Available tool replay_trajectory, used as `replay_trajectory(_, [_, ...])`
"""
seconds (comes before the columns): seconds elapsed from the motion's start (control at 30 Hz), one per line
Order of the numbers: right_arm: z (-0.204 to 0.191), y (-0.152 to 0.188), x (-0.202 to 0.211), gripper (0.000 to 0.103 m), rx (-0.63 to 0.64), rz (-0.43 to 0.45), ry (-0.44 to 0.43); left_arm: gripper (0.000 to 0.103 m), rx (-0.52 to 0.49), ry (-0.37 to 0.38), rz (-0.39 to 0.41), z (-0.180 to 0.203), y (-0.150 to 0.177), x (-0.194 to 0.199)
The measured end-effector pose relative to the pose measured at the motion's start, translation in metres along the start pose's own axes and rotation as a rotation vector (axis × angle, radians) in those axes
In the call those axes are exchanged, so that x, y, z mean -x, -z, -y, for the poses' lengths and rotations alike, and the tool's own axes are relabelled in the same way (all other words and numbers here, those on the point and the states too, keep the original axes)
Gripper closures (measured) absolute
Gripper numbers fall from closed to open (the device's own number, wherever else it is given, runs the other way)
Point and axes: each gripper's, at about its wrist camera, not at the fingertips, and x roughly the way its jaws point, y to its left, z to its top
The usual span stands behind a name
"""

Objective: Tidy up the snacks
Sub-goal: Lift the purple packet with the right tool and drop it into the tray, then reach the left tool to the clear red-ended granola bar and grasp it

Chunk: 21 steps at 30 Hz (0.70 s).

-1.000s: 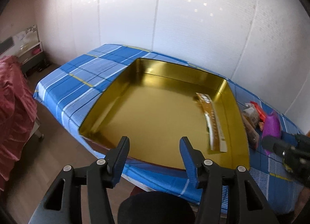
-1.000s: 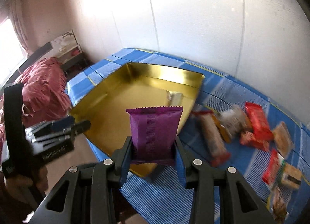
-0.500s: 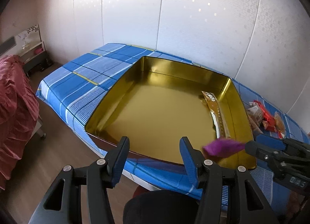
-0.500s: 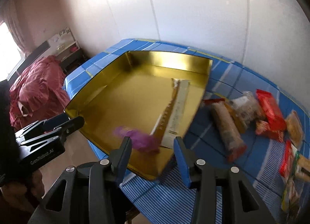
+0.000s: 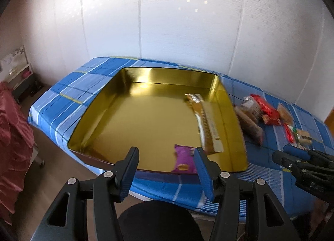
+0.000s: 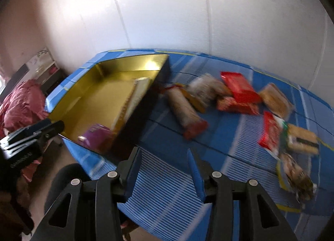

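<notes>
Purple snack packet point(image 5: 183, 160) flat in gold tray point(image 5: 167, 78), loose snacks point(image 6: 235, 93) beside it

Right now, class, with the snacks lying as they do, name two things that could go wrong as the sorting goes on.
1. The loose snacks lie heaped and overlapping on the blue cloth, so the open, empty right gripper may pinch two wrappers at once, or nudge the others.
2. The purple packet lies at the gold tray's near corner, close to the long gold packet. More snacks dropped there could pile up or slip over the low rim.
</notes>
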Motion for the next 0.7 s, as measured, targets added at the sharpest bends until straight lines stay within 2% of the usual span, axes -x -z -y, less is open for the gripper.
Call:
replay_trajectory(0.4, [0.058, 0.034, 0.005, 0.056, -0.092, -0.017, 0.129, 0.047, -0.096, 0.035, -0.005, 0.033, 0.001, 0.006])
replay_trajectory(0.7, [0.078, 0.047, 0.007, 0.056, -0.145, -0.018, 0.150, 0.047, -0.144, 0.053, -0.018, 0.050, 0.002, 0.004])
